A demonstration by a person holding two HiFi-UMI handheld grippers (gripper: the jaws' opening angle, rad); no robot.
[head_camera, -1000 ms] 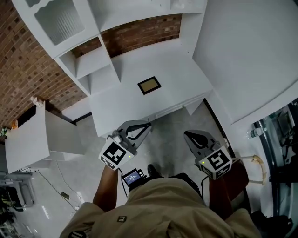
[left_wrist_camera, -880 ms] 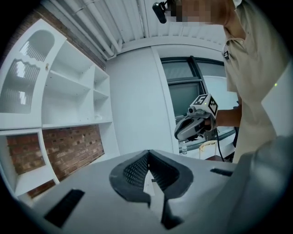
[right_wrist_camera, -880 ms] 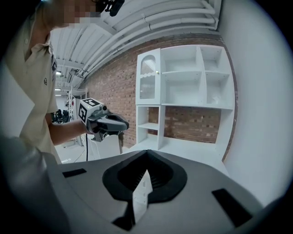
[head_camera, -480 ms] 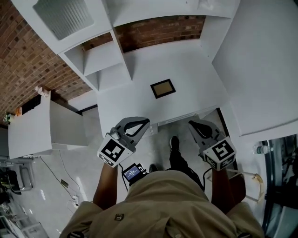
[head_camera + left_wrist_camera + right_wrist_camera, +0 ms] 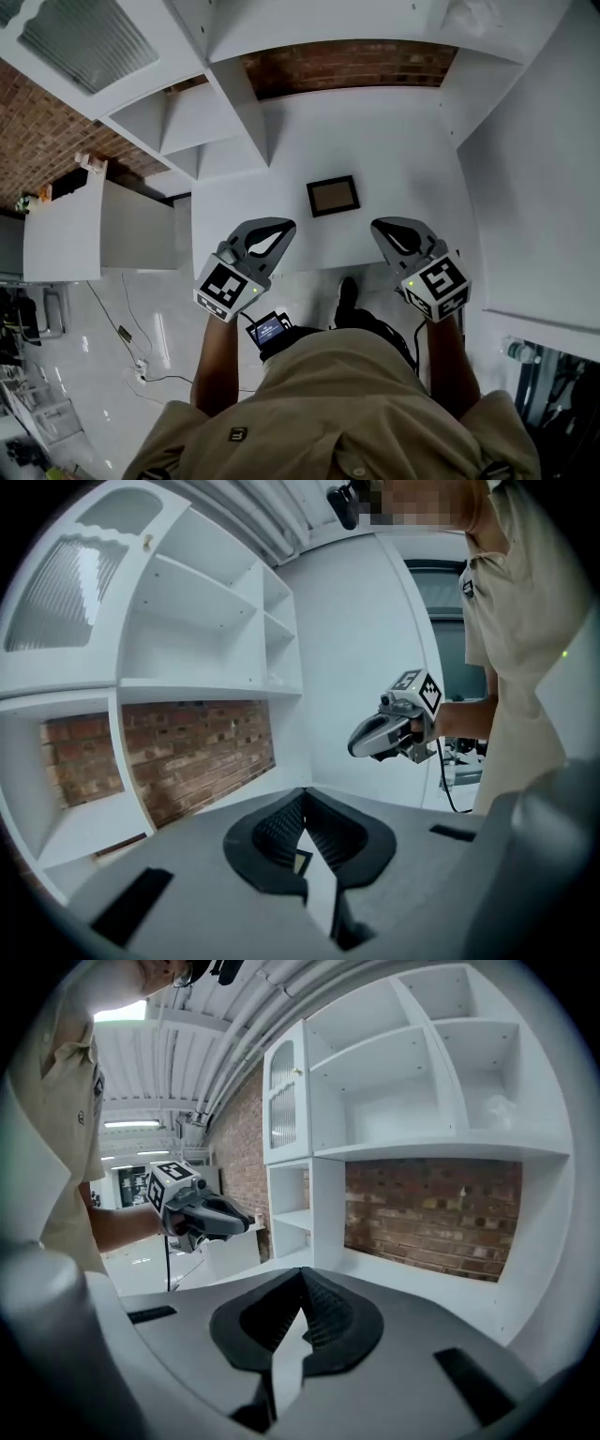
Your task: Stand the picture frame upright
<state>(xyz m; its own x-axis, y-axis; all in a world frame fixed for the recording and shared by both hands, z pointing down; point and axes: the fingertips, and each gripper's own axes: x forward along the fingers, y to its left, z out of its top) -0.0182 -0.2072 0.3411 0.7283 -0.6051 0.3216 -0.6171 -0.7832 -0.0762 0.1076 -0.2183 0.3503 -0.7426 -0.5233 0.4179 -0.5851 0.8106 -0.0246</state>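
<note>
The dark rectangular picture frame [image 5: 333,196] lies flat near the front edge of the white desk [image 5: 412,159]. At that edge, the left gripper [image 5: 284,226] and right gripper [image 5: 379,227] are both closed and empty.

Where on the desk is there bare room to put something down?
The desk is bare all around the frame: a wide patch between frame and brick wall, and strips on its left and right. Only the front edge is crowded, under the left gripper and right gripper.

No words or numbers are legible. The left tool [image 5: 284,226] and right tool [image 5: 378,226], at 7 and 4 o'clock, bear only black-and-white square patterns. The small screen [image 5: 269,330] at 6 o'clock is unreadable.
</note>
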